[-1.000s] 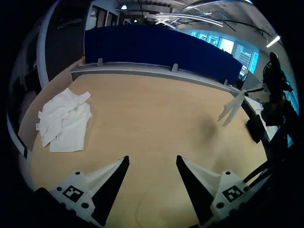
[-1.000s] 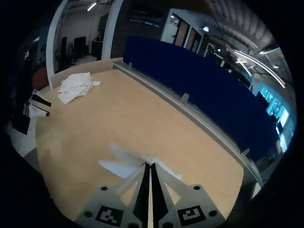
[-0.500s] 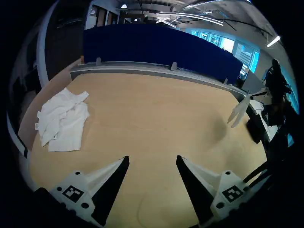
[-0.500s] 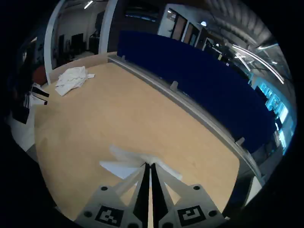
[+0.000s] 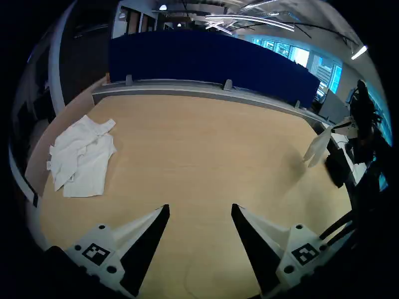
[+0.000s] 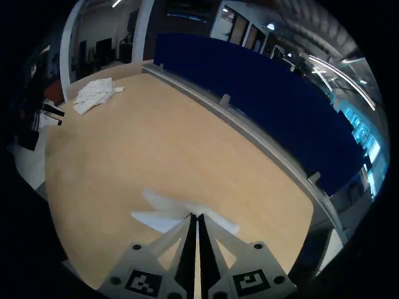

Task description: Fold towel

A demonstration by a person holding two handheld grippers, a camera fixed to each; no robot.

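Pale wooden surface (image 5: 209, 144) fronts a blue partition (image 5: 209, 55). Above it the left hand-held gripper (image 5: 199, 205) hovers spread, with a crumpled towel pile (image 5: 82, 157) well apart, ahead-left in its view. The right hand-held gripper (image 6: 196, 215) pinches a white towel (image 6: 167, 209) at its fingertips.

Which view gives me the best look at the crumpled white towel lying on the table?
The left gripper view: the crumpled white towel lies large near the table's left edge, with its folds readable. The right gripper view shows it small and distant, near the far corner.
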